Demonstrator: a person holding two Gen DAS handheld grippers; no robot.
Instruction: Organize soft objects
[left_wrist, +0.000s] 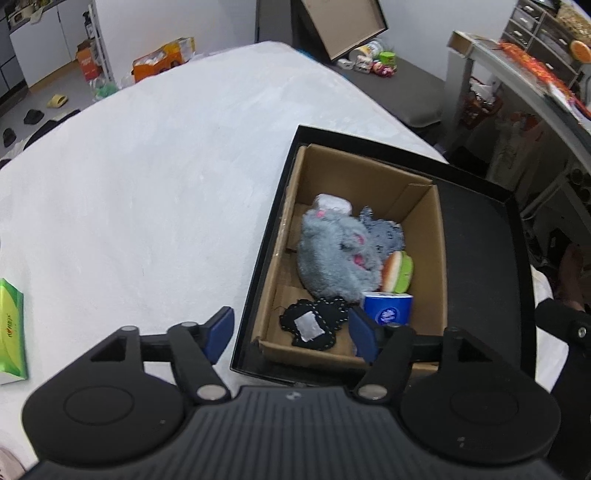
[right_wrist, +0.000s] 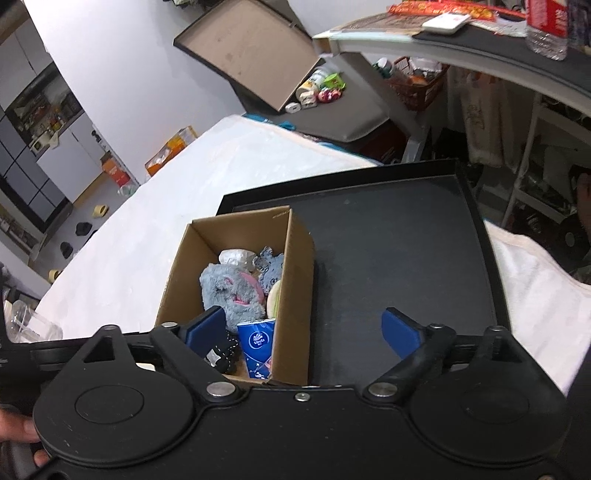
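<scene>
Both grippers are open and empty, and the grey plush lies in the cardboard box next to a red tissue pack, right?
Not quite: the tissue pack is blue, as the left wrist view shows. The grey plush does lie in the cardboard box, with both grippers open and empty.

At lower right of the frame, a cardboard box (left_wrist: 424, 229) inside a black tray (left_wrist: 480, 236) holds a grey plush (left_wrist: 332, 254), burger toy (left_wrist: 398, 271) and blue tissue pack (left_wrist: 388, 308). The left gripper (left_wrist: 291, 334) spreads its fingers (left_wrist: 219, 330) at the bottom.

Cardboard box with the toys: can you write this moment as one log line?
cardboard box: in black tray | inside: gray plush, burger toy, tissue pack, black felt piece | left tongs: open, empty | right tongs: open, empty
</scene>
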